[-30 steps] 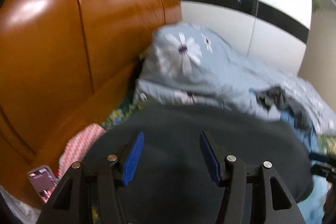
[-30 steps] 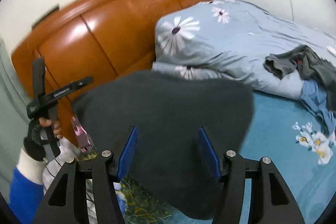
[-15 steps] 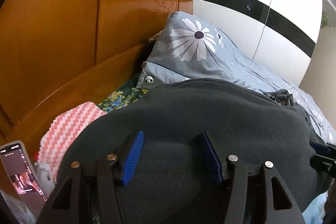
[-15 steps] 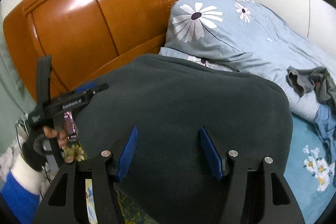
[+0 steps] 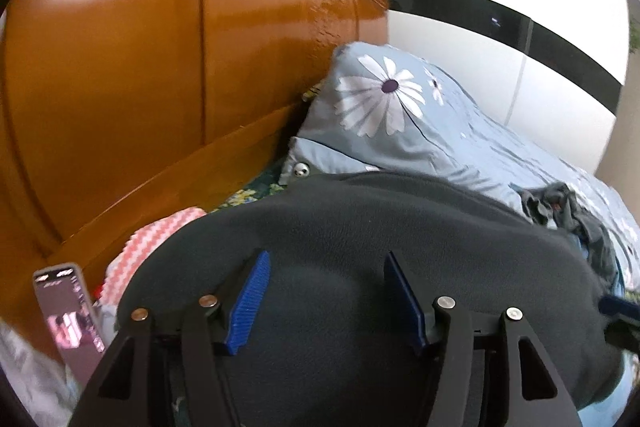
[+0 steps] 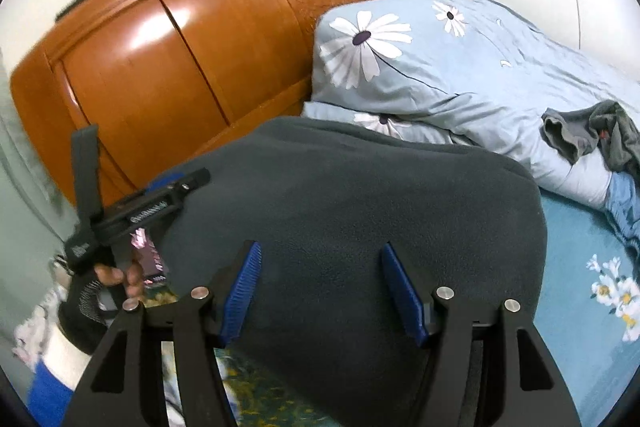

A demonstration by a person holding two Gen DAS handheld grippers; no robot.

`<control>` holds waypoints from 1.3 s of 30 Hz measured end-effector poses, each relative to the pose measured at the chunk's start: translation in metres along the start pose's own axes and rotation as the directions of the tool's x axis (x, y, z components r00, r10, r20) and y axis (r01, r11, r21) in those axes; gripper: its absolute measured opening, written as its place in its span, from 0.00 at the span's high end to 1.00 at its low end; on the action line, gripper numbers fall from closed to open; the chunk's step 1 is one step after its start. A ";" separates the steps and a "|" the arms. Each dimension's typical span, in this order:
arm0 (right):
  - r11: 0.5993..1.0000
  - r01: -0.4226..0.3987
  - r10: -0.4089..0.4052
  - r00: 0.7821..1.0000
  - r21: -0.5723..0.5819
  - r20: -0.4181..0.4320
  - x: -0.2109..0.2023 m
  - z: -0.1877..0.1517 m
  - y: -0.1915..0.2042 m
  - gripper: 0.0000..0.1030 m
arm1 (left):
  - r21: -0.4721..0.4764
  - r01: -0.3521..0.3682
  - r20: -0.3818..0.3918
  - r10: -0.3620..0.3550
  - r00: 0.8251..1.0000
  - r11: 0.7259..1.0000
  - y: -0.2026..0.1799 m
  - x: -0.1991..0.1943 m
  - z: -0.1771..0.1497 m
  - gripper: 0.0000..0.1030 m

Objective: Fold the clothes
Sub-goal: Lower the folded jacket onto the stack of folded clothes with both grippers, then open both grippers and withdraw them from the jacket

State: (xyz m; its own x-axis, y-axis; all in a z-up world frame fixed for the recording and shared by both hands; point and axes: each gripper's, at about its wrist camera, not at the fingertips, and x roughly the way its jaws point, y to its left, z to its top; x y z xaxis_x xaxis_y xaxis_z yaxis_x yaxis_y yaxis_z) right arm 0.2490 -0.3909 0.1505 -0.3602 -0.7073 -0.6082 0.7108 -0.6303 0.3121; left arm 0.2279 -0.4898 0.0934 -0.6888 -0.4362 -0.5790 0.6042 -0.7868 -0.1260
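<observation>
**Two spread grippers over one dark fleece**

Left gripper (image 5: pixel 324 297) and right gripper (image 6: pixel 320 293) both stood with jaws spread, gripping nothing. One dark grey fleece garment (image 6: pixel 360 211) lay beneath both. Beyond: one daisy-print pillow (image 6: pixel 400 67), one wooden headboard (image 5: pixel 160 87), one phone (image 5: pixel 70 311) leftward.

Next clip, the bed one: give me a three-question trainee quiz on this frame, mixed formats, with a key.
1. True or false: the right tool is shut on the dark grey fleece garment.
2. What leans against the wooden headboard? A) a floral pillow B) a lamp C) a basket
3. Fill in: the crumpled grey clothes lie on the light blue ____.

Key: 1 false, both tools (left) are open; 2 A; 3 duvet.
</observation>
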 end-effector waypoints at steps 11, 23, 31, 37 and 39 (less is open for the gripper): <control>0.998 -0.006 0.010 0.998 -0.061 0.062 -0.035 -0.056 0.038 0.37 | -0.280 -0.038 0.077 0.062 0.995 0.959 -0.014 -0.065 -0.076 0.08; 1.000 0.030 -0.030 0.999 0.001 0.046 -0.034 -0.120 0.035 0.37 | -0.058 -0.069 0.067 0.072 0.995 0.996 -0.067 -0.083 -0.134 0.00; 0.994 0.102 -0.104 0.994 0.043 0.031 -0.028 -0.137 0.022 0.36 | 0.085 -0.133 0.112 0.123 0.986 0.988 -0.102 -0.097 -0.148 0.00; 0.990 0.125 -0.126 0.992 0.065 0.016 -0.026 -0.144 0.015 0.33 | 0.084 -0.168 0.097 0.159 0.982 0.982 -0.105 -0.101 -0.159 0.00; 0.989 0.128 -0.129 0.991 0.073 0.017 -0.026 -0.146 0.013 0.30 | 0.084 -0.173 0.093 0.165 0.982 0.981 -0.104 -0.103 -0.163 0.00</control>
State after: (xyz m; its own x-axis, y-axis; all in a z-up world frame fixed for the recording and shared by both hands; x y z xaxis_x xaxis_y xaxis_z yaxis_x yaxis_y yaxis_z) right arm 0.3558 -0.3341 0.0642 -0.4590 -0.6251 -0.6313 0.6132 -0.7371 0.2840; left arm 0.3009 -0.2916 0.0345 -0.6142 -0.5987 -0.5141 0.6782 -0.7336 0.0439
